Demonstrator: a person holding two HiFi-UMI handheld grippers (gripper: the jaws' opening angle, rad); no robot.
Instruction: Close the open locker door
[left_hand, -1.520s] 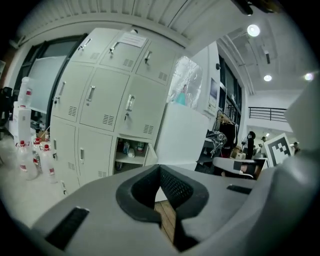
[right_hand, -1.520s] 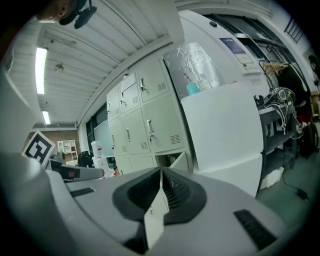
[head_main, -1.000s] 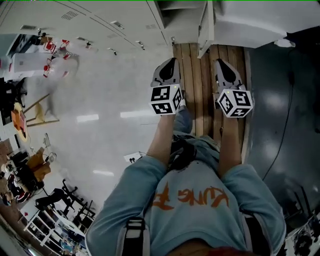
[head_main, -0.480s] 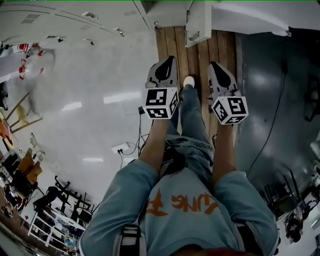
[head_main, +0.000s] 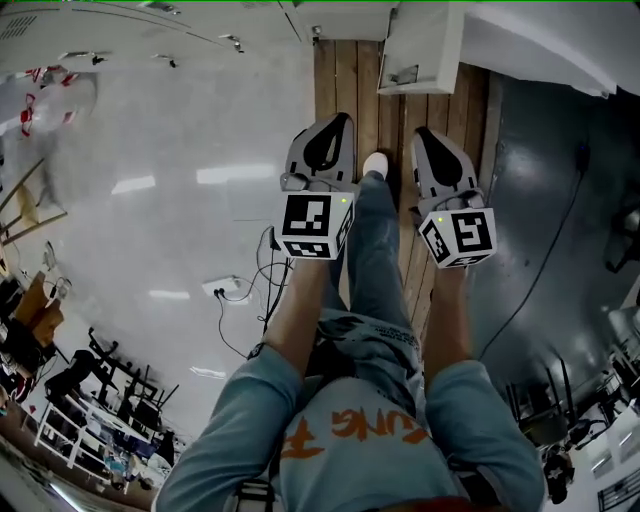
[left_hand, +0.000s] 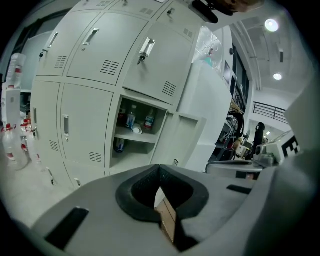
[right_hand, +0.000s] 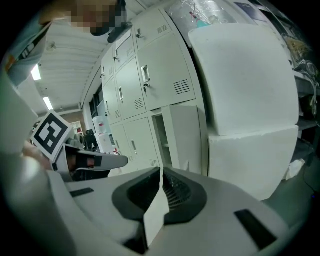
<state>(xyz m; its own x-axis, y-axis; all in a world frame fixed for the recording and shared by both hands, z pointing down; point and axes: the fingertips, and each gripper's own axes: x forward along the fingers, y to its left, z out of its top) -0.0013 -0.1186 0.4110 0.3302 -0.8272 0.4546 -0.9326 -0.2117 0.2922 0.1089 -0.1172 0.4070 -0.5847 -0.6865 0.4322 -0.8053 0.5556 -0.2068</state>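
The locker door (left_hand: 188, 138) stands swung out, clear of its compartment (left_hand: 131, 150). In the left gripper view the door is immediately right of that opening. In the head view it appears at the top edge, above a strip of wooden flooring (head_main: 345, 85).

The compartment beside the door contains a shelf carrying bottles (left_hand: 131, 120). Closed lockers (left_hand: 85, 120) fill the wall left of the door and above it. A large white block (right_hand: 250, 90) stands directly on the door's other side.

The left gripper (head_main: 338, 128) and right gripper (head_main: 425, 138) are side by side below the door in the head view, well apart from it and aimed toward it. Each gripper has its jaws pressed together at the tips, with nothing between them (only floor shows through the gap behind the tips). The person's white shoe (head_main: 376, 163) sits between the two grippers, nearer the door than the marker cubes.
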